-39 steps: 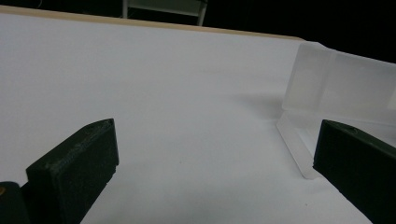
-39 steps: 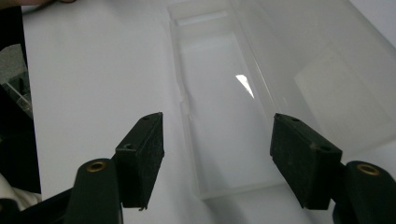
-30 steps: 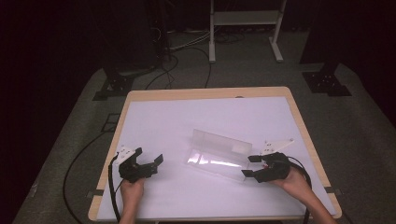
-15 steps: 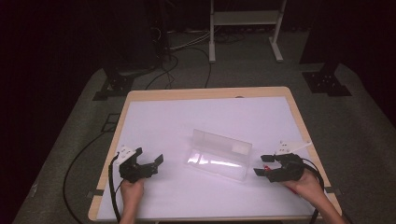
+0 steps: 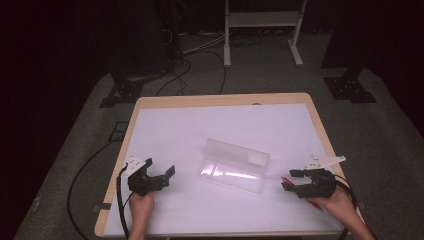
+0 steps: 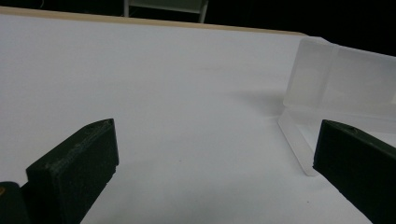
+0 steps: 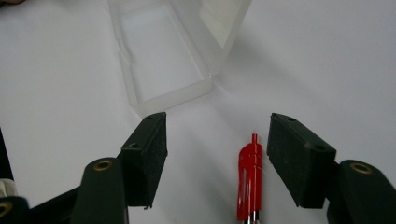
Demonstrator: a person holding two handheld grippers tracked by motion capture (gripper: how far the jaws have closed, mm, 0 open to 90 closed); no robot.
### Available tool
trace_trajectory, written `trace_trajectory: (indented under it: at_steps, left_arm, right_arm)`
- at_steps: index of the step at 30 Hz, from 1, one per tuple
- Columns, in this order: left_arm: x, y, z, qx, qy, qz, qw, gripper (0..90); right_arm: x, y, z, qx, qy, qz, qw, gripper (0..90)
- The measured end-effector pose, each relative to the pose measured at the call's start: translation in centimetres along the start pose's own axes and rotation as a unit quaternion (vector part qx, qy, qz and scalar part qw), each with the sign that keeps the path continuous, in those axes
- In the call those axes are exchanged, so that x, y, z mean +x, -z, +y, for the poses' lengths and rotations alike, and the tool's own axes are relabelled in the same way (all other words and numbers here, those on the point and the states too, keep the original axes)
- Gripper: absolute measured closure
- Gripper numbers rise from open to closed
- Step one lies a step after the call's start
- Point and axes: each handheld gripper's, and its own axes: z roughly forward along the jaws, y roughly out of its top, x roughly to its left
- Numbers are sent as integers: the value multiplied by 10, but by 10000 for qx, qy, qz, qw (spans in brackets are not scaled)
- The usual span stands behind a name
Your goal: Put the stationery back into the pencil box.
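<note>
Your right gripper (image 7: 217, 140) hovers wide open over the red pen (image 7: 250, 179) lying on the table (image 5: 210, 125) just beside the open clear case (image 7: 163, 60), so you're mid-reach; next, lower and close squarely on the barrel.

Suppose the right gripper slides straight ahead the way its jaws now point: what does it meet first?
Probably the clear plastic case, lying open just beyond the right gripper. Its open jaws straddle the red pen on the table, so that would likely pass between them.

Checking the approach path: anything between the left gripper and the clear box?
No. The left gripper view shows bare white table between the left gripper and the clear box.
</note>
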Motion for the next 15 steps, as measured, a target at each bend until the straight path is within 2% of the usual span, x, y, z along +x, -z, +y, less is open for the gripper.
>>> trace_trajectory:
  at_steps: [10, 15]
  left_arm:
    - [0, 0, 0, 3, 8, 10, 10000, 0]
    - [-1, 0, 0, 27, -6, 10, 10000, 0]
  right_arm:
    - [-3, 3, -13, 89, -103, -123, 9998, 397]
    - [-7, 7, -23, 73, -251, -223, 9994, 424]
